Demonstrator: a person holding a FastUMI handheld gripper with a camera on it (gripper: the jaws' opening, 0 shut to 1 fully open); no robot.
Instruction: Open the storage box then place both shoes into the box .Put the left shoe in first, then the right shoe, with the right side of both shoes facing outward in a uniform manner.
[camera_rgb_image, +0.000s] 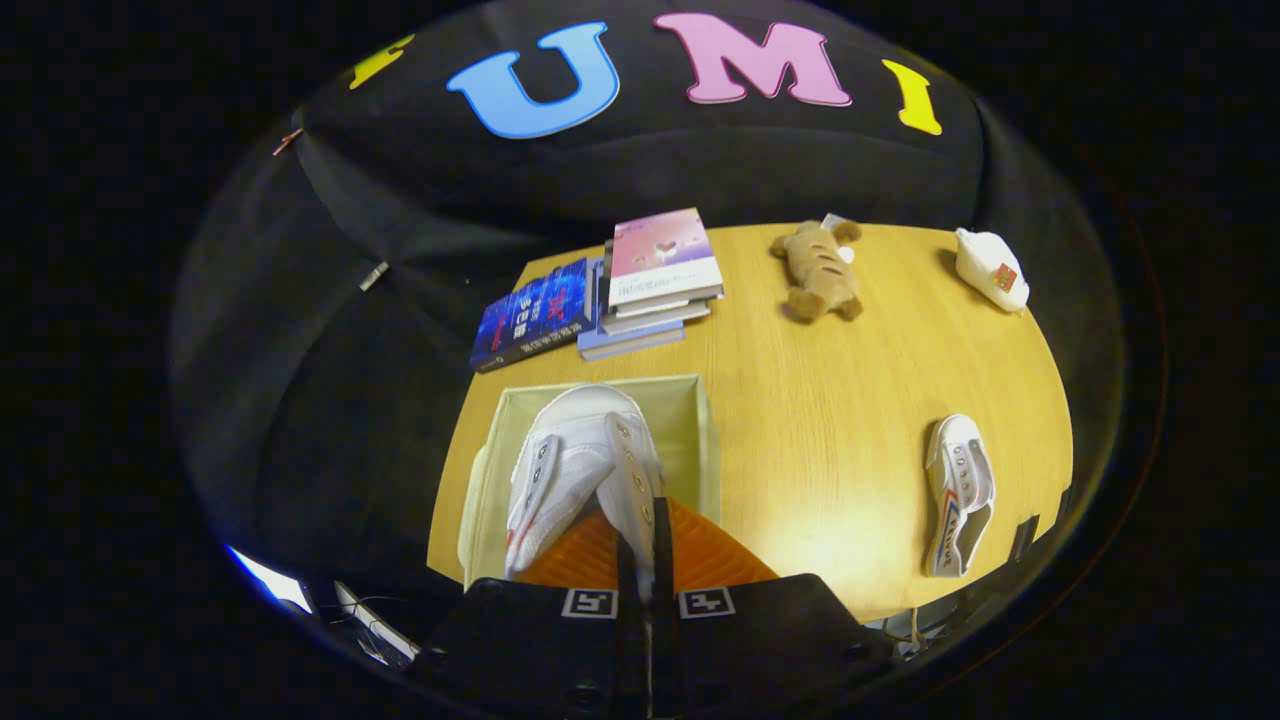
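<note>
a: white canvas, item one: a shoe (575, 465) pinched at its laced collar between the two fingers of the gripper (640, 560), which are pressed close together with only the shoe's edge between them.

b: position of that shoe?

a: hanging toe-forward over the open storage box (700, 420), toe already down inside the box's pale green walls. red and blue stripe visible low on its side.

b: the box itself?

a: open at the top, standing at the near left corner of the tabletop (800, 420), just ahead of the fingers.

b: item two?

a: second shoe (958, 495), white with a red and blue stripe, lying on the tabletop near its right edge, toward the near right corner, well apart from the box.

b: beyond the box?

a: a stack of books (655, 280) with a pink cover on top, at the far left of the tabletop; a dark blue book (535, 315) lies just beside the stack, at the left edge.

b: far edge?

a: a brown plush toy (820, 270) near the middle of the far edge; a white packet (990, 268) with a small coloured label at the far right corner.

b: surface?

a: light wood grain, bright glare between box and second shoe.
</note>
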